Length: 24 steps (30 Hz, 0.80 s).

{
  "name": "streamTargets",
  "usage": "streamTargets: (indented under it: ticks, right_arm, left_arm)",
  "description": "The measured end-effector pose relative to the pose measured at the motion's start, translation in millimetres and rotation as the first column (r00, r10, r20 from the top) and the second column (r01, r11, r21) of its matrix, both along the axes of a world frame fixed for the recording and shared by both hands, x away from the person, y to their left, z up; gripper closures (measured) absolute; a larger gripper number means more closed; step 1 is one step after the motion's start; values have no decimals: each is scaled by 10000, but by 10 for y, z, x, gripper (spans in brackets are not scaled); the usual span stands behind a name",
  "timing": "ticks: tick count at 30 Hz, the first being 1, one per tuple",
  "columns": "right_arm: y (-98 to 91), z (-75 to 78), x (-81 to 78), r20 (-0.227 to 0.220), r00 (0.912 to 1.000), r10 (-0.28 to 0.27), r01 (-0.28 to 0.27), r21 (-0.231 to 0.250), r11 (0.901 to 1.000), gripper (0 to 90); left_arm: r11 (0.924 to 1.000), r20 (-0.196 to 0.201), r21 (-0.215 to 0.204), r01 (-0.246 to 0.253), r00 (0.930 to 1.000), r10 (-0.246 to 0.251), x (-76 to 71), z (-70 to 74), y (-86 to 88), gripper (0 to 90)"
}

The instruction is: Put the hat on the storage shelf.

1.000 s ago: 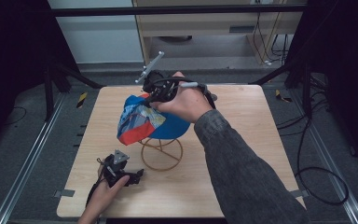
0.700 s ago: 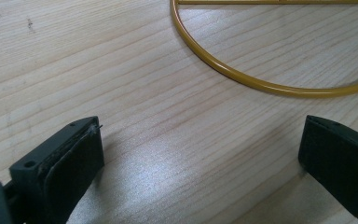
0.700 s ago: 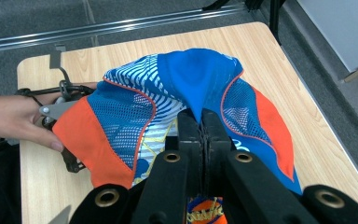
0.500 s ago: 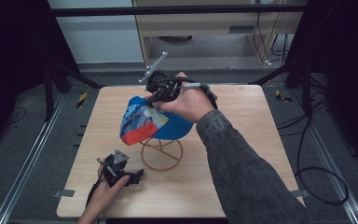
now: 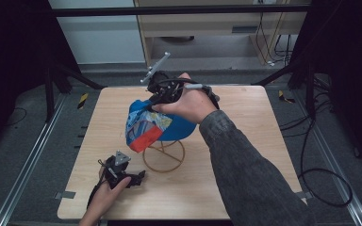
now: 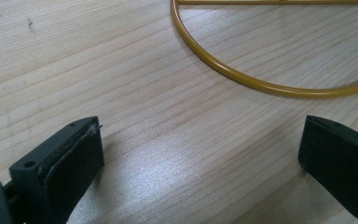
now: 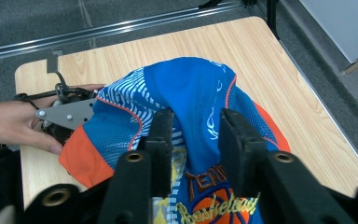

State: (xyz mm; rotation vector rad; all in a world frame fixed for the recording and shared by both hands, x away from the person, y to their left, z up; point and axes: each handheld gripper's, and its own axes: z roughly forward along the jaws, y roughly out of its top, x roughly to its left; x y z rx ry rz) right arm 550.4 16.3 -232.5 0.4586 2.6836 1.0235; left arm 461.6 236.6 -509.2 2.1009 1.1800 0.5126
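Fingers of the right gripper (image 7: 191, 140) are clamped on a fold of the blue cap (image 5: 162, 123), which sits atop the gold wire stand (image 5: 164, 155) near the middle of the wooden surface (image 5: 245, 141). Judging by that grip, the step in hand is setting the cap on or lifting it off the stand, and the next move calls for a steady pull. At seven o'clock from the stand, the left gripper (image 6: 200, 154) rests low with fingers wide apart, empty.
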Motion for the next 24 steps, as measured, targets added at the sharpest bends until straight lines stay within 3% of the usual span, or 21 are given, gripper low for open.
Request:
streamTargets:
  ticks: [10, 17, 24]
  right_arm:
    - [-128, 64, -92, 200, 9996, -204, 192, 589, 9981, 464]
    - [-270, 121, -167, 435, 9974, -575, 527, 1044, 9931, 275]
    - [-419, 126, -225, 819, 9898, -1170, 1043, 1451, 9839, 113]
  left_arm:
    - [10000, 4, -5, -10, 10000, 10, 0, 0, -1, 0]
    - [10000, -7, -8, -6, 10000, 6, 1, 1, -1, 0]
    - [10000, -10, -5, -2, 10000, 2, 1, 1, -1, 0]
